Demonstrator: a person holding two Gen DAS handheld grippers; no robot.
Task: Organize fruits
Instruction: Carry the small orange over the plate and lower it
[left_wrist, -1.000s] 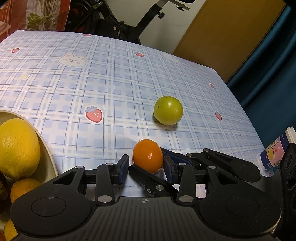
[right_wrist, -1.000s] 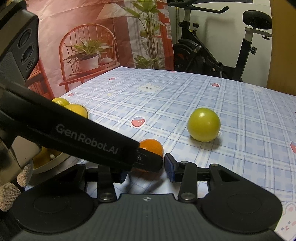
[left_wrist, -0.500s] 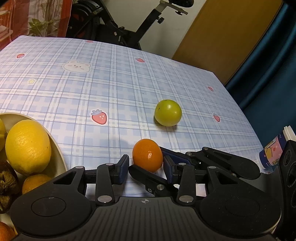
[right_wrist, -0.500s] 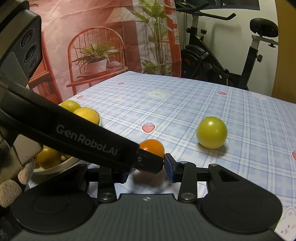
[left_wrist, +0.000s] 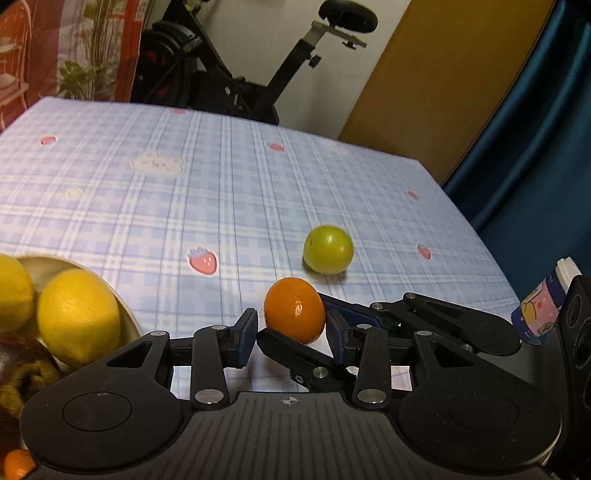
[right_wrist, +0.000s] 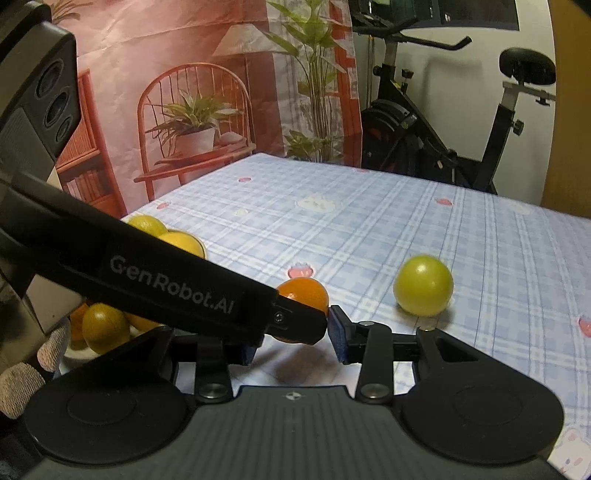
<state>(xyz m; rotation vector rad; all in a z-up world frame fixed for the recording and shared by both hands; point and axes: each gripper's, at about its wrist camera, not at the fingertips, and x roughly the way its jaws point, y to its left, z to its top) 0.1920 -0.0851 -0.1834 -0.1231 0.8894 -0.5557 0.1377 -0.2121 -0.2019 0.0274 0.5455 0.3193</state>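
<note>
Blue checked tablecloth covers the table, an exercise bike behind it. One orange sits pinched between both grippers: the left gripper and the right gripper each have jaws closed on it. One green fruit lies just beyond. Two lemons show in one bowl.
</note>
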